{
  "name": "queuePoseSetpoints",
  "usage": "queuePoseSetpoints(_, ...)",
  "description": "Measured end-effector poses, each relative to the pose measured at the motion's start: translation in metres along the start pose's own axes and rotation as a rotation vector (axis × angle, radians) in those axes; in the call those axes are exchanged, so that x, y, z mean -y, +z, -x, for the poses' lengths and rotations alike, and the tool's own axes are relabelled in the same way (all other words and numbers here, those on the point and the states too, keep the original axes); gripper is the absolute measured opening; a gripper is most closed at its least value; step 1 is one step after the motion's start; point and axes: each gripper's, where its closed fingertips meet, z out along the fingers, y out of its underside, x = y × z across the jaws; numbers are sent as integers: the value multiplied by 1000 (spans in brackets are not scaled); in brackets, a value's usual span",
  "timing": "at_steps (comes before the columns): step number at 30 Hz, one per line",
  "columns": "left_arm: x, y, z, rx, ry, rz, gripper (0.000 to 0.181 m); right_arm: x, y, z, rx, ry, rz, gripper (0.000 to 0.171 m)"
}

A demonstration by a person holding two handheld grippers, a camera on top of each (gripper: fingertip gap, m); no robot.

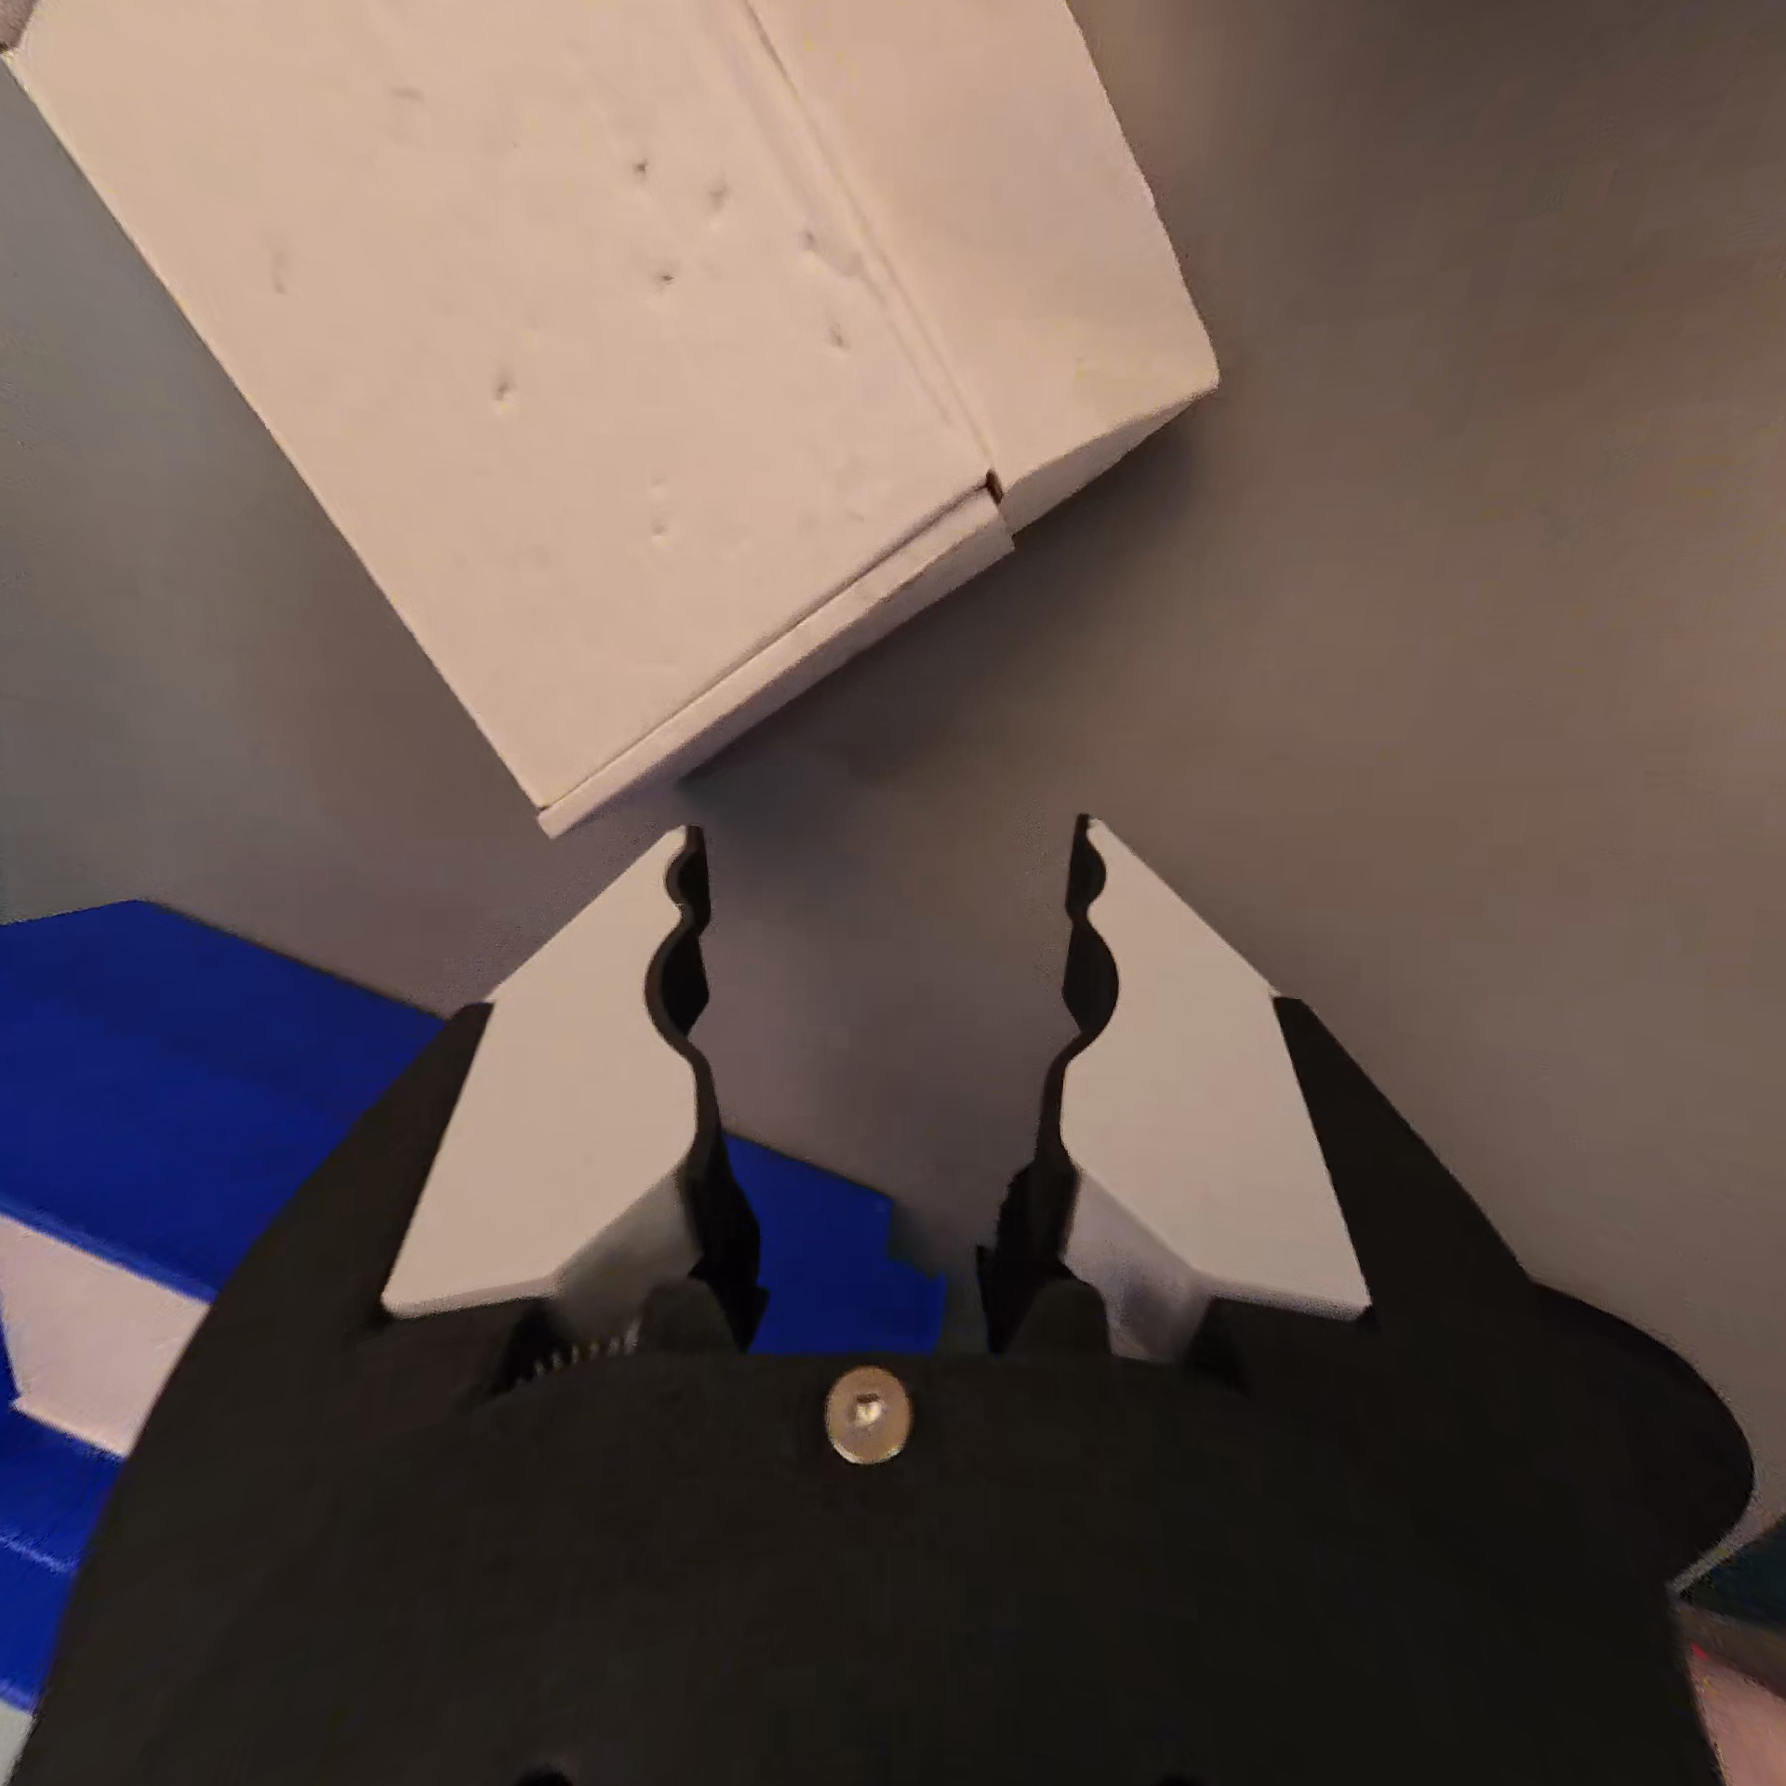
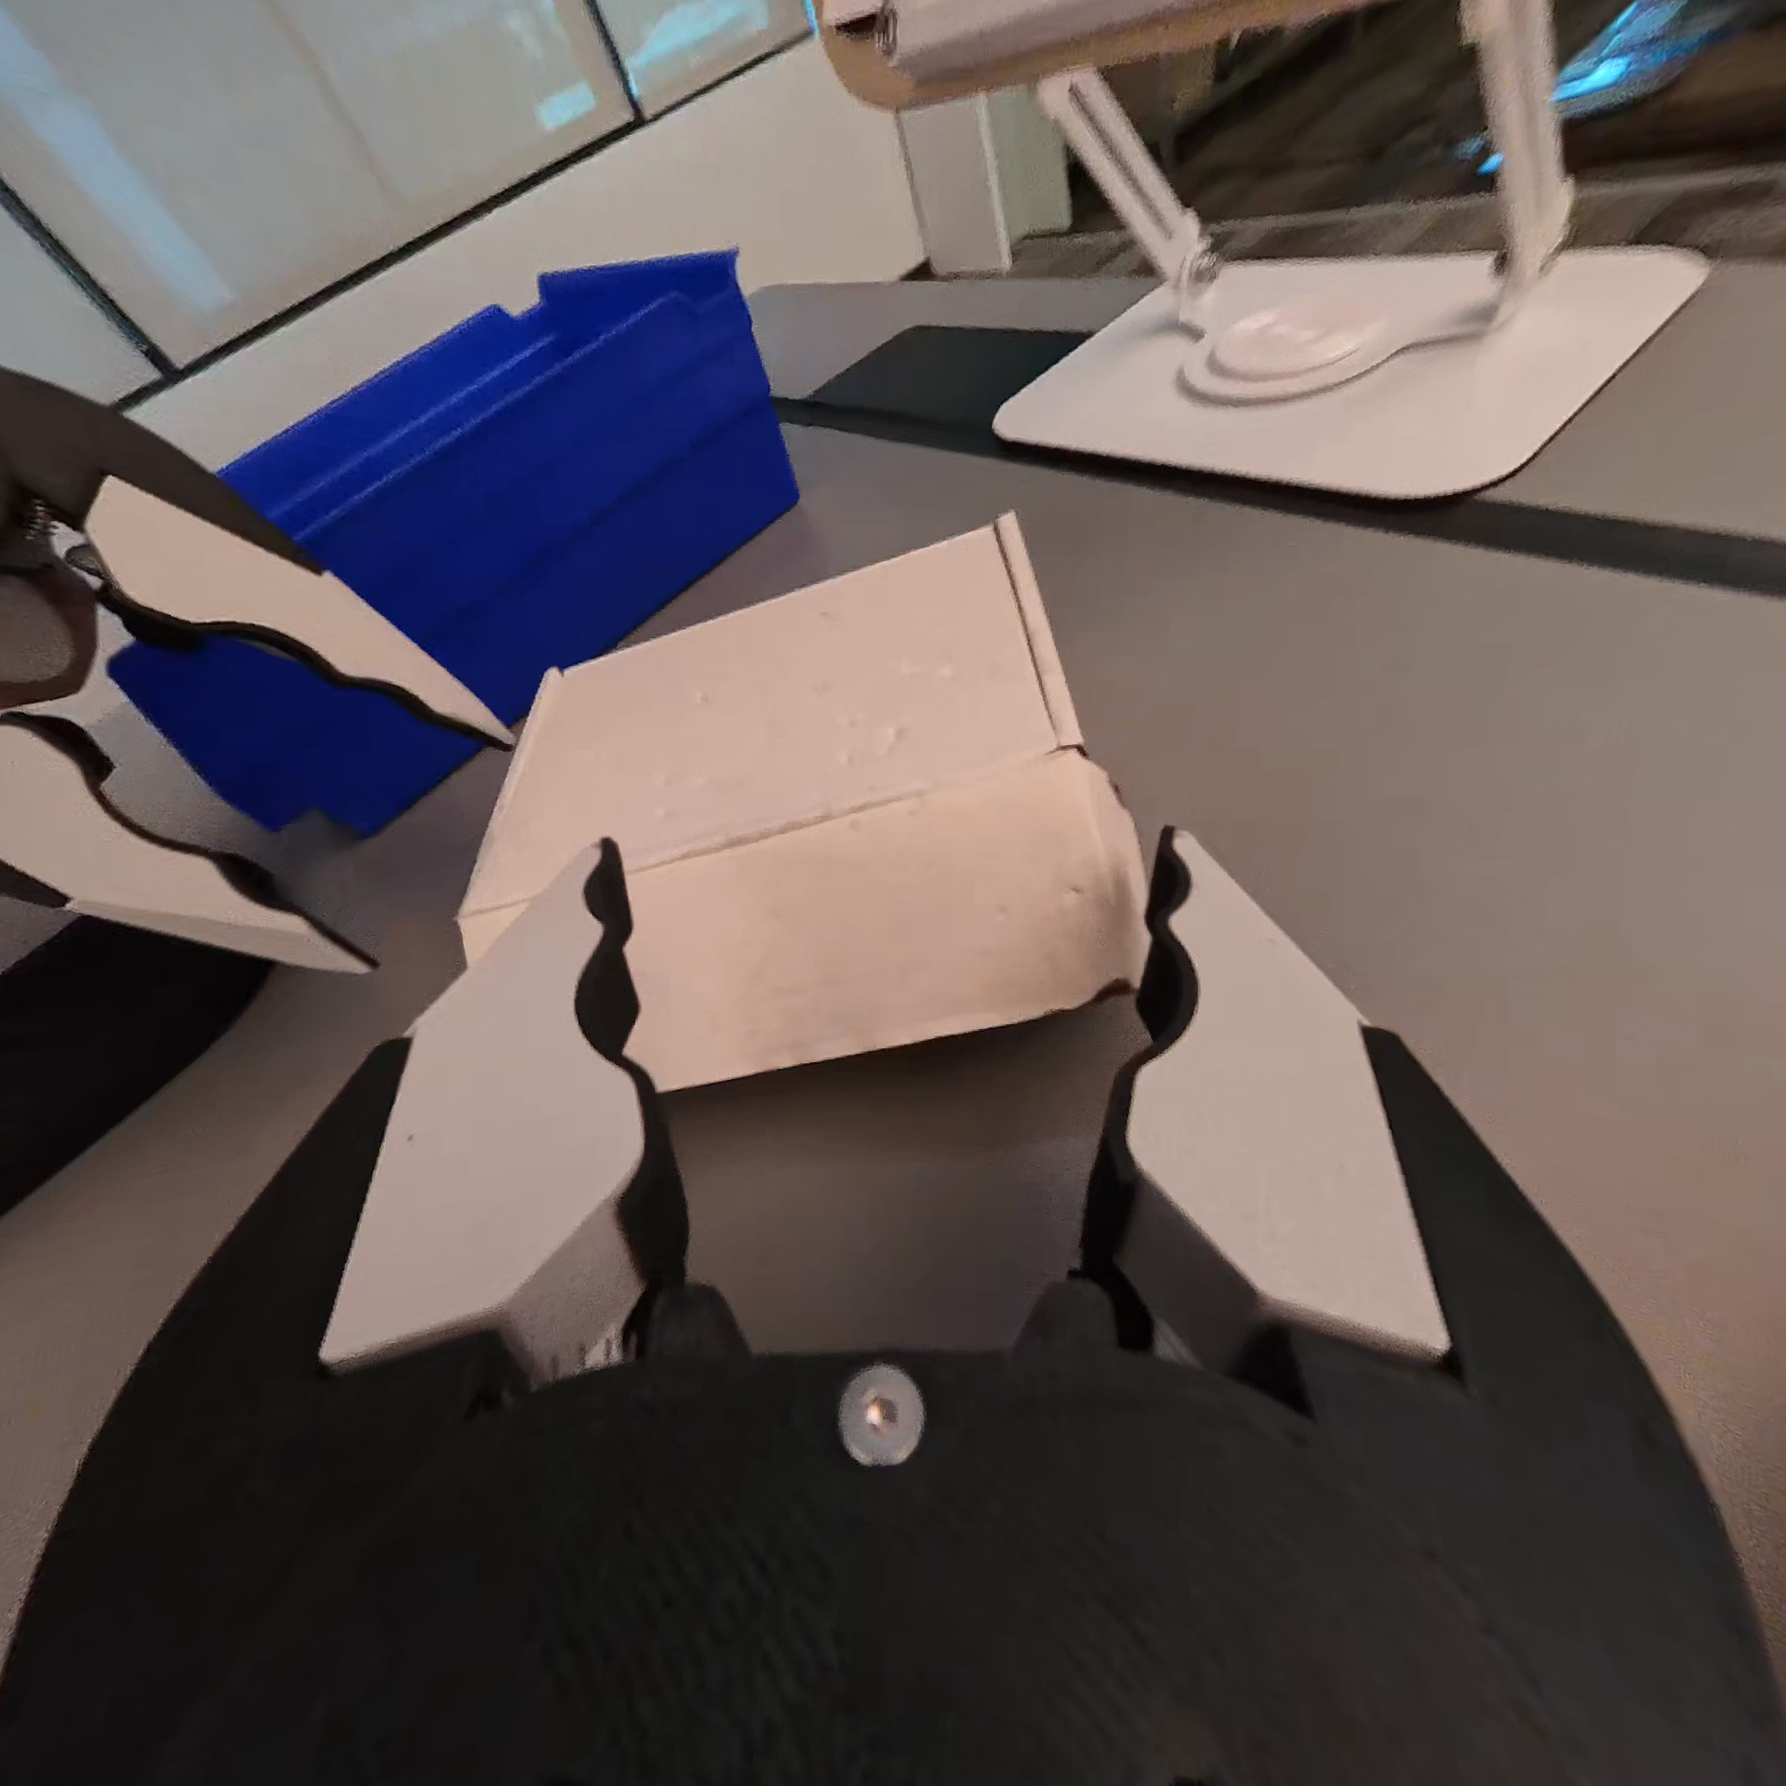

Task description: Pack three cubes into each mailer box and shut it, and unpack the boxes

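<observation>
A white mailer box (image 1: 619,387) lies shut on the grey table, its lid dented in places. My left gripper (image 1: 889,831) is open and empty, its tips just short of the box's near corner. In the right wrist view the same box (image 2: 812,763) lies in front of my right gripper (image 2: 884,850), which is open and empty, its fingers level with the box's front wall. The left gripper (image 2: 440,850) shows there at the left, open, near the box's left corner. No cubes are visible.
A blue plastic bin (image 2: 541,512) stands left of the box; it also shows in the left wrist view (image 1: 193,1111). A white stand with a flat base (image 2: 1353,387) sits at the back right on a dark mat (image 2: 928,377). The flat base (image 2: 1353,387) lies some 25 cm from my right tips, 35 cm from my left tips.
</observation>
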Motion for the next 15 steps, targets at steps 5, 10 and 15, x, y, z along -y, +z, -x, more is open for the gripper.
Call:
queuePoseSetpoints(5,-1,14,10,25,-11,16,85,-13,-5,9,62,15,75,94)
queuePoseSetpoints(10,7,13,17,-16,-114,-49,113,-31,-21,35,94,43,144,81)
queuePoseSetpoints(15,7,9,18,-49,-182,-66,117,-55,-29,75,216,9,274,74)
